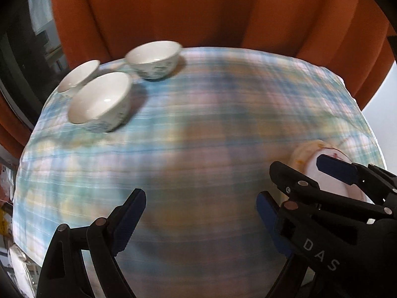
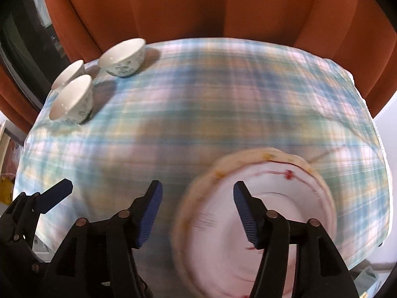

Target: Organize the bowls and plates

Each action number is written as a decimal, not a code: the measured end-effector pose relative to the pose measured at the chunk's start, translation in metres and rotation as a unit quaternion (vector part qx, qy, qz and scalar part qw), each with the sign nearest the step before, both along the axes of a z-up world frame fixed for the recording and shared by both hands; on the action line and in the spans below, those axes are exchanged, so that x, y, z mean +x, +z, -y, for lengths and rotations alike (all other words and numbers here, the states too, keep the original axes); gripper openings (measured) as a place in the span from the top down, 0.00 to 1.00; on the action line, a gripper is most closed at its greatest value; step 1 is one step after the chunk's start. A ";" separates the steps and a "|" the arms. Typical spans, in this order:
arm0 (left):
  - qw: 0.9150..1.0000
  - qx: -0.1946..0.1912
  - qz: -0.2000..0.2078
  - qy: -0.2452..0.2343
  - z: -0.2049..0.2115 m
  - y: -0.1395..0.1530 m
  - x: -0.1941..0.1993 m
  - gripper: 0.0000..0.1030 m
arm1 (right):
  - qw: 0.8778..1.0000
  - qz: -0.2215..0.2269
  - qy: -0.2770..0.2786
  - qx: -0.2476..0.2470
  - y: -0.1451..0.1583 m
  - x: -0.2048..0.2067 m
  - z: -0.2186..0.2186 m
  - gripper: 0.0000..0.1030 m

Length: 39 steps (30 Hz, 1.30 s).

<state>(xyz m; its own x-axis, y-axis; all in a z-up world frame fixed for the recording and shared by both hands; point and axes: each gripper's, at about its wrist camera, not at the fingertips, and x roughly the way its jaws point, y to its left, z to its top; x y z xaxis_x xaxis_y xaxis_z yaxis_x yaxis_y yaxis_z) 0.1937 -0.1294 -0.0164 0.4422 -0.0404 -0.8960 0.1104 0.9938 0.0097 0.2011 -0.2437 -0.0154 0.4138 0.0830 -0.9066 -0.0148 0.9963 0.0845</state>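
Three white bowls with blue patterns stand at the table's far left: one at the back (image 1: 155, 58) (image 2: 123, 57), one nearer (image 1: 101, 100) (image 2: 72, 99), one at the edge (image 1: 78, 77) (image 2: 68, 73). A stack of plates (image 2: 260, 211), a white one with red marks on top of a cream one, lies near right; its edge shows in the left wrist view (image 1: 305, 154). My left gripper (image 1: 201, 218) is open and empty over the cloth. My right gripper (image 2: 198, 213) is open, its right finger over the plates; it also shows in the left wrist view (image 1: 292, 186).
A blue and pink plaid cloth (image 1: 198, 124) (image 2: 211, 94) covers the table. Orange curtains (image 1: 198, 12) (image 2: 198, 7) hang behind it. A dark window (image 1: 22, 62) is at far left. Clutter shows below the table's left edge (image 1: 7, 198).
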 end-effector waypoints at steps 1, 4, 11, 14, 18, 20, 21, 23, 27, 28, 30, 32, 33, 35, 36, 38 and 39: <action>1.000 0.000 0.002 0.001 -0.013 0.001 0.002 0.11 | 1.000 0.002 -0.001 0.000 0.001 0.002 -0.008 0.34; 1.000 0.003 0.008 -0.002 -0.045 0.001 0.011 0.11 | 1.000 0.008 -0.006 -0.004 0.003 0.009 -0.040 0.32; 1.000 0.020 0.018 -0.015 -0.105 0.005 0.036 0.12 | 0.999 0.020 -0.032 -0.001 0.002 0.026 -0.110 0.31; 1.000 0.018 0.023 -0.008 -0.123 0.011 0.048 0.12 | 0.999 0.029 -0.039 0.002 0.009 0.036 -0.130 0.30; 0.999 0.011 0.035 0.009 -0.144 0.018 0.074 0.12 | 0.998 0.043 -0.043 -0.012 0.017 0.057 -0.148 0.20; 0.999 0.010 0.041 0.016 -0.150 0.020 0.085 0.12 | 0.998 0.048 -0.043 -0.014 0.020 0.071 -0.155 0.19; 0.999 0.012 0.044 0.019 -0.152 0.022 0.090 0.13 | 0.998 0.051 -0.043 -0.014 0.022 0.078 -0.157 0.19; 0.998 0.021 0.060 0.027 -0.157 0.025 0.103 0.13 | 0.997 0.059 -0.042 -0.011 0.024 0.090 -0.161 0.19; 0.996 0.030 0.067 0.046 -0.167 0.023 0.127 0.13 | 0.996 0.074 -0.036 -0.022 0.026 0.119 -0.171 0.19; 0.996 0.033 0.067 0.048 -0.169 0.021 0.132 0.14 | 0.996 0.075 -0.033 -0.022 0.025 0.126 -0.173 0.19; 0.996 0.040 0.061 0.052 -0.172 0.015 0.146 0.16 | 0.997 0.072 -0.029 -0.015 0.021 0.136 -0.177 0.19; 0.996 0.040 0.052 0.057 -0.176 0.009 0.155 0.19 | 0.997 0.065 -0.026 -0.011 0.014 0.148 -0.181 0.19; 0.996 0.038 0.048 0.059 -0.178 0.005 0.159 0.21 | 0.998 0.061 -0.025 -0.010 0.010 0.153 -0.183 0.19; 0.997 0.033 0.036 0.064 -0.181 -0.005 0.167 0.24 | 0.998 0.054 -0.023 -0.008 0.004 0.160 -0.184 0.20; 0.996 0.035 0.032 0.069 -0.182 -0.009 0.170 0.24 | 0.999 0.050 -0.022 -0.006 -0.001 0.165 -0.185 0.21; 0.997 0.033 0.028 0.069 -0.184 -0.015 0.174 0.28 | 0.999 0.042 -0.018 -0.002 -0.009 0.171 -0.189 0.28; 0.997 0.027 0.023 0.065 -0.184 -0.019 0.176 0.33 | 0.999 0.041 -0.017 -0.001 -0.011 0.172 -0.190 0.30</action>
<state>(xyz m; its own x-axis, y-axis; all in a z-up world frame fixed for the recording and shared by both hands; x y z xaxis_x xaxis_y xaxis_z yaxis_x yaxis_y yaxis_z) 0.3699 0.0550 -0.0353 0.4817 0.0683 -0.8737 -0.0212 0.9976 0.0663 0.3733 -0.0535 -0.0269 0.4899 0.0664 -0.8693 0.0113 0.9965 0.0824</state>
